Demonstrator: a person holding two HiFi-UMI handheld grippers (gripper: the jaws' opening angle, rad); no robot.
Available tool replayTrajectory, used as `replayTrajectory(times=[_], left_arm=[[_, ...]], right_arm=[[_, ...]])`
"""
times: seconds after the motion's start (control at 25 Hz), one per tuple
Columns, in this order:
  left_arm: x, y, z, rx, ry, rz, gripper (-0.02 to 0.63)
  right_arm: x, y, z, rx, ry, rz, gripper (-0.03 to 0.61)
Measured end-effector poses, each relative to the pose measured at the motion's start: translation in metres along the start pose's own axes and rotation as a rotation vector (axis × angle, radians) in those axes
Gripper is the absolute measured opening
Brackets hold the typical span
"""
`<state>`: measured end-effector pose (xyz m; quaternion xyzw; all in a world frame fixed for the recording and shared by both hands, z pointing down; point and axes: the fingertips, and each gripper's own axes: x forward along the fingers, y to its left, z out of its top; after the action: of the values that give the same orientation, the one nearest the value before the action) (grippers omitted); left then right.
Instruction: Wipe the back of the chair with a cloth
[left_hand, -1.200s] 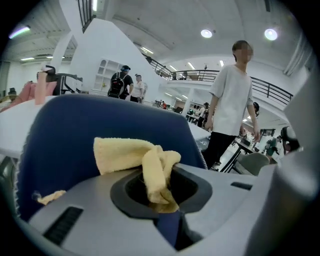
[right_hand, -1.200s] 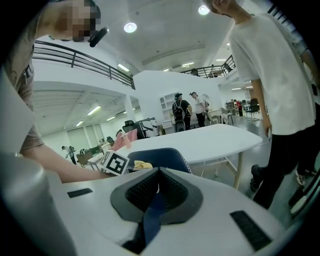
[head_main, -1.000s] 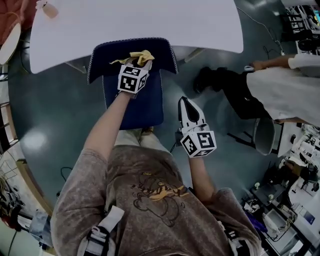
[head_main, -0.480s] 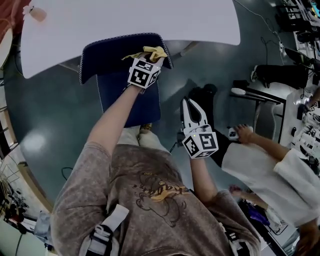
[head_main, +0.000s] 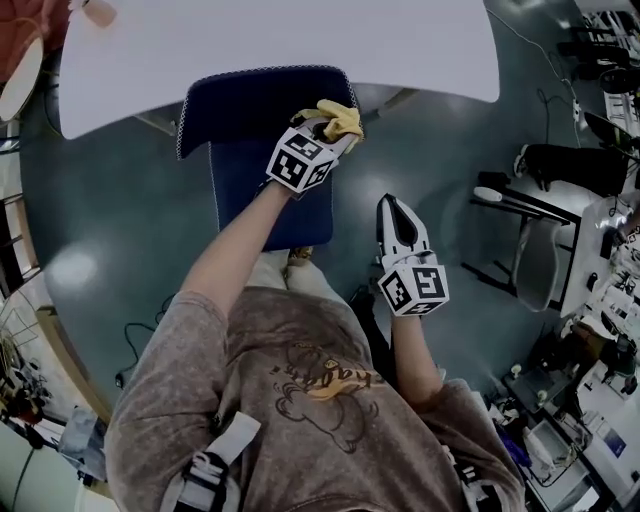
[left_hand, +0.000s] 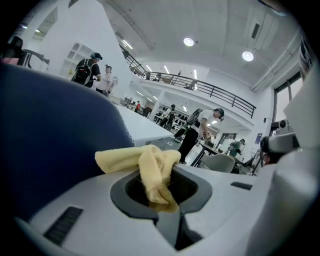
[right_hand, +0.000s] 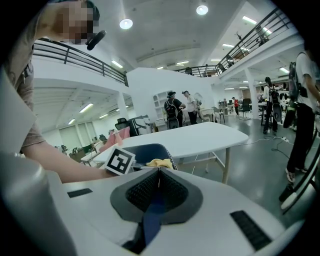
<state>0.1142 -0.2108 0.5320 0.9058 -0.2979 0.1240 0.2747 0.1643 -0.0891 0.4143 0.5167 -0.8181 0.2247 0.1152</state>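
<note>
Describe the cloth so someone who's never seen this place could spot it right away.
Find the big white table, then the dark blue chair at its near edge. At the right end of the chair's backrest, the left gripper is shut on a small crumpled cloth, the only yellow thing there.

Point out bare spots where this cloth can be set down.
The white table is bare beyond the chair back. The chair seat is free left of the left gripper. Crowded: the back's right corner, where that gripper holds the cloth.
</note>
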Motion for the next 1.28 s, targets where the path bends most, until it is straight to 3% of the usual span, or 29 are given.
replayTrajectory(times=[0.44, 0.88, 1.28], left_arm=[[-0.138, 0.076, -0.032, -0.054, -0.077, 0.298, 0.077], [-0.253, 0.138, -0.108, -0.151, -0.031, 0.578, 0.077], [-0.264, 0.177, -0.138, -0.193, 0.019, 0.673, 0.077]], right_arm=[[0.040, 0.025, -0.002, -0.020, 0.022, 0.109, 0.027], [0.066, 0.055, -0.005, -0.051, 0.049, 0.191, 0.026], [0.065, 0.062, -0.012, -0.063, 0.071, 0.193, 0.026]])
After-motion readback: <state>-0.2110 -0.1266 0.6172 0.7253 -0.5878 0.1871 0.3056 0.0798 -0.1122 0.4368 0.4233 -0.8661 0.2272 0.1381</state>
